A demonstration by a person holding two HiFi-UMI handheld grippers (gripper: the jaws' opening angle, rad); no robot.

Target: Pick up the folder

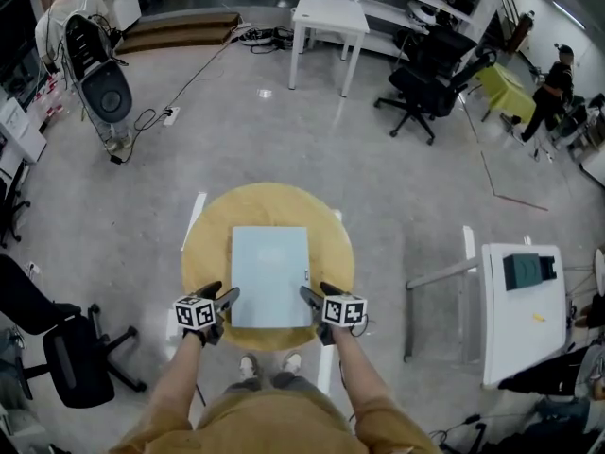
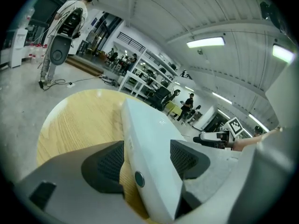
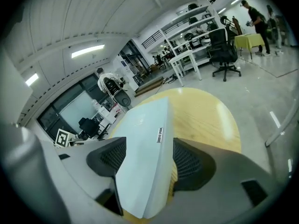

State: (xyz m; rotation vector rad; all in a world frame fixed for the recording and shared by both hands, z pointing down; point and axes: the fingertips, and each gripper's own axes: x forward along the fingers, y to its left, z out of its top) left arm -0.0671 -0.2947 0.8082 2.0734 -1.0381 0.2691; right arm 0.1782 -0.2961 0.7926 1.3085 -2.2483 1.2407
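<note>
your left gripper (image 1: 223, 299) and right gripper (image 1: 310, 296), jaws spread wide, each straddle a near corner of the pale folder (image 1: 270, 274), which lies flat on the round bench (image 1: 210, 233). the pads seem not to press it yet. clench unevenly or too shallow and it may tilt, slip out or fall open.

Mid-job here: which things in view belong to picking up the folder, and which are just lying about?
Job: folder; left gripper and right gripper, both open around its near corners; round table beneath.
Lying about: black office chair, white desk, white side table.
</note>
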